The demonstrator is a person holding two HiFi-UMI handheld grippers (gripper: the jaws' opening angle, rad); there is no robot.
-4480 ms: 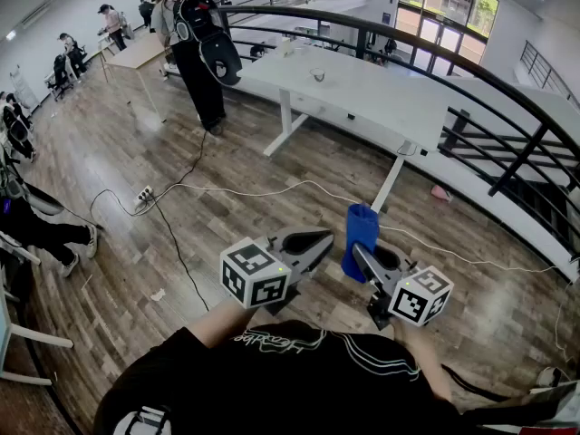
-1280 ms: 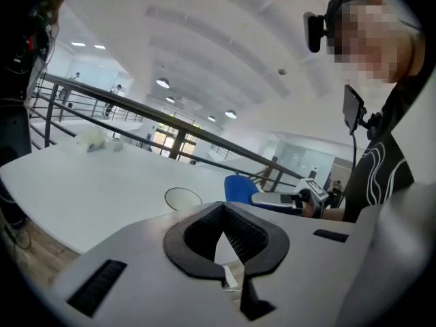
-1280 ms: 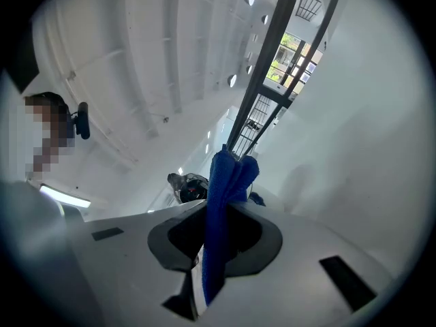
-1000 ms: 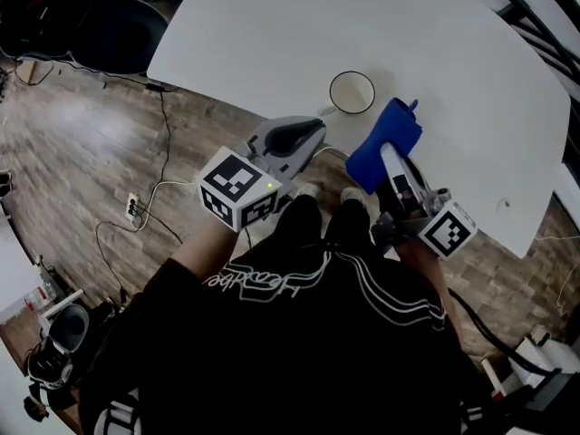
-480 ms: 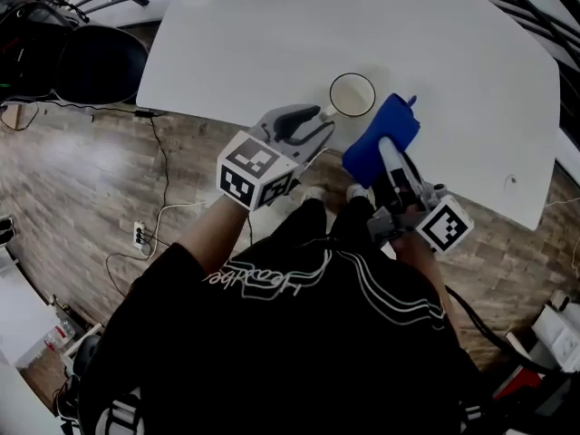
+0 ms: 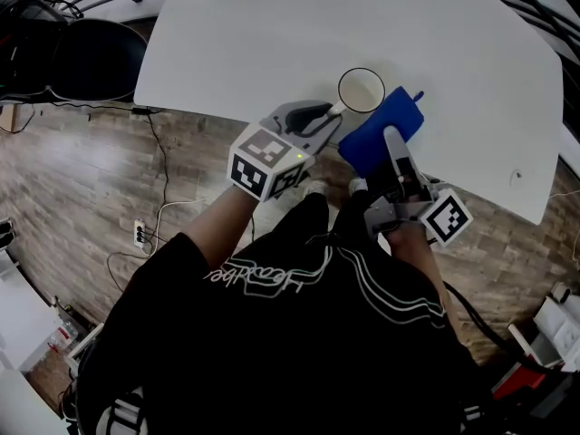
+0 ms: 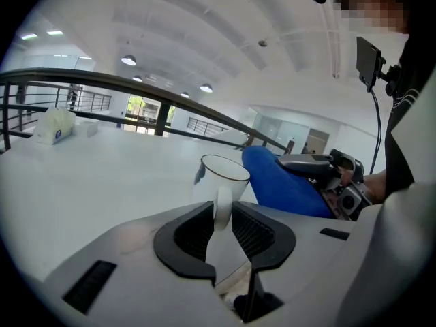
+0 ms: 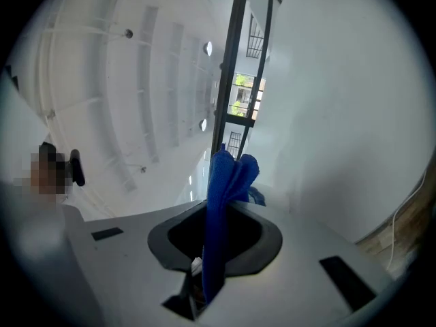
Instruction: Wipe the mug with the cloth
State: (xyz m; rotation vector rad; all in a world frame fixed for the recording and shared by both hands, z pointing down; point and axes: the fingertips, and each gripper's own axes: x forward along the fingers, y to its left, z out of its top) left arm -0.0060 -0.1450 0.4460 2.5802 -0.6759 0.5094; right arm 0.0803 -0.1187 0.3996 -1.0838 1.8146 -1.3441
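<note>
A white mug (image 6: 361, 90) stands near the front edge of the white table (image 6: 272, 34). Its handle points toward me. My left gripper (image 6: 328, 123) reaches it from the left front; in the left gripper view the handle (image 7: 222, 208) sits between the closing jaws, and the pads look to touch it on both sides. My right gripper (image 6: 391, 143) is shut on a blue cloth (image 6: 373, 137), which hangs just right of the mug. The cloth (image 8: 221, 196) stands up folded from the right jaws. From the left gripper the cloth (image 7: 279, 182) shows right behind the mug (image 7: 219, 176).
A black chair (image 6: 91, 62) stands off the table's left end. Cables (image 6: 163, 179) and a power strip (image 6: 138, 234) lie on the wood floor. A white packet (image 7: 54, 125) rests at the table's far side, beside a dark railing (image 7: 136, 87).
My left gripper has moved forward to the mug, and the handle now lies between its jaws. The right gripper with the cloth has come closer to the mug's right side.
</note>
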